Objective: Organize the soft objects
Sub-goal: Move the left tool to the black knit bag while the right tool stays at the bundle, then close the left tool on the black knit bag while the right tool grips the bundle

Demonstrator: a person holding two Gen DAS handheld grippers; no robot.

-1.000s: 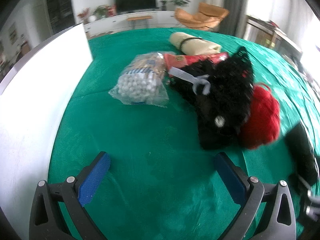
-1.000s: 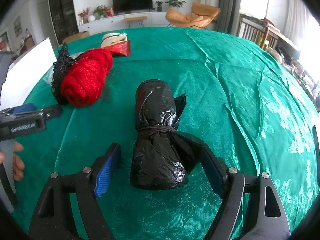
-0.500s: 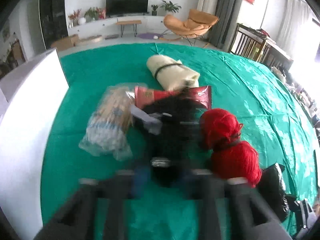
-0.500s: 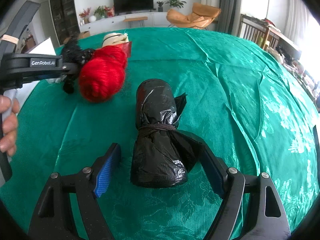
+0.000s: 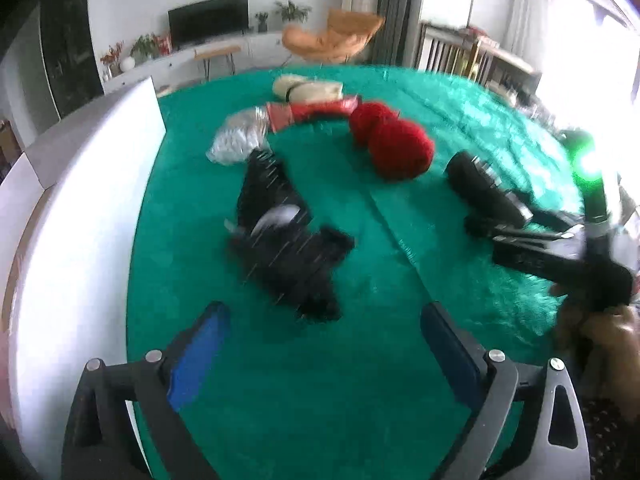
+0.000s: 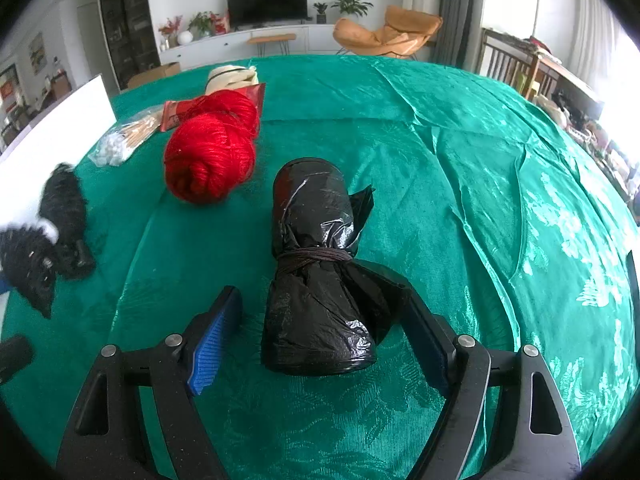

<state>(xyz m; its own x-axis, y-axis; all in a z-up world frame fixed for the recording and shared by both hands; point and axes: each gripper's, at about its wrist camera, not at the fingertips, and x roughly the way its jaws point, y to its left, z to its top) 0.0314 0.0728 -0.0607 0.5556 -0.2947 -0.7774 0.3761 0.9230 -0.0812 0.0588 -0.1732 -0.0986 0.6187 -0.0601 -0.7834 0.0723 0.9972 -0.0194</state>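
A black fluffy item [image 5: 286, 240] with a white tag lies on the green cloth just ahead of my open, empty left gripper [image 5: 324, 344]; it also shows at the left of the right wrist view [image 6: 48, 236]. A red yarn ball [image 6: 212, 148] lies further back. A tied black plastic bag roll [image 6: 316, 264] lies between the open jaws of my right gripper [image 6: 324, 340], which is not closed on it. In the left wrist view the bag roll [image 5: 484, 192] and the right gripper body [image 5: 560, 256] sit at the right.
A white box [image 5: 80, 200] stands along the table's left edge. A clear bag of cotton swabs [image 6: 124, 140], a red packet [image 6: 180, 112] and a cream fabric roll [image 6: 232, 78] lie at the back. The green cloth [image 6: 480, 160] covers the table.
The black fluffy item has been pulled away from the red yarn toward the near left and let go. My left gripper is open again and backed off. The right gripper has not moved.
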